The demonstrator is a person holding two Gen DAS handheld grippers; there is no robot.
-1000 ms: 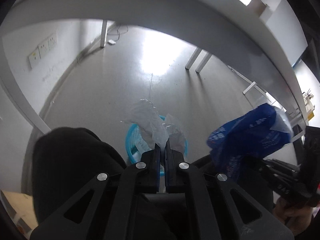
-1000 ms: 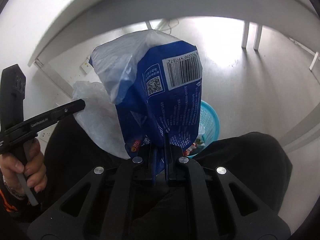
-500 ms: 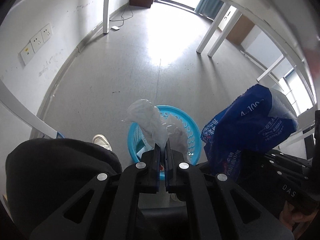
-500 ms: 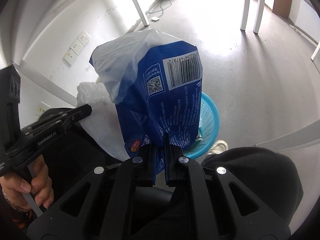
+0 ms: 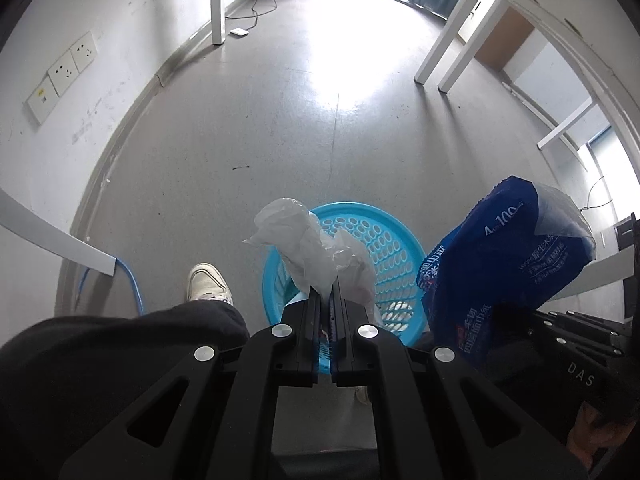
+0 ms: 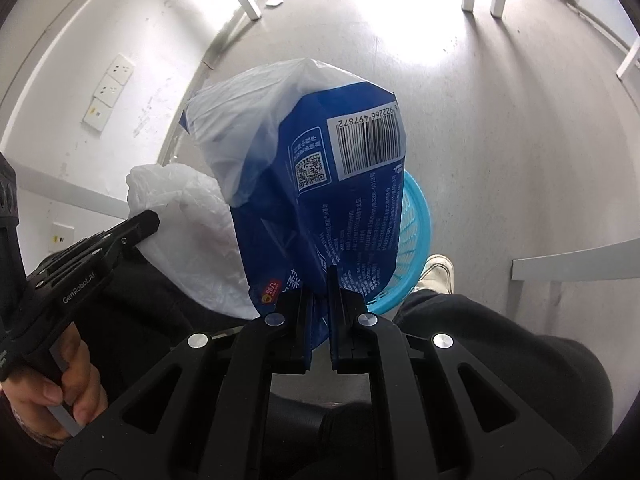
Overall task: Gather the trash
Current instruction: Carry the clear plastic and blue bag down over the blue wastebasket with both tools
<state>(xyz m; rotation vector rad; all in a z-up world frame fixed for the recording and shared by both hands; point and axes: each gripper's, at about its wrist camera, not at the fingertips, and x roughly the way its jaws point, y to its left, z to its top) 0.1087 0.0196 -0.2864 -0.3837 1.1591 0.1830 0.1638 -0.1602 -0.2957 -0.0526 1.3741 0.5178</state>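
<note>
Clear plastic bag [image 5: 298, 240] over blue basket [image 5: 404, 276]

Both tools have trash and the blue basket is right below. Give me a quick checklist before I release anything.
1. Left tool clamped on the white plastic bag: ok.
2. Right tool clamped on the blue tissue wrapper: ok.
3. White bag over the blue basket opening: ok in the left wrist view.
4. Blue wrapper over the opening: not ok; in the left wrist view it hangs beside the rim, to the right.
5. Room left in the basket: cannot tell, the trash hides most of the inside.
6. Shoe outside the basket: ok.
</note>
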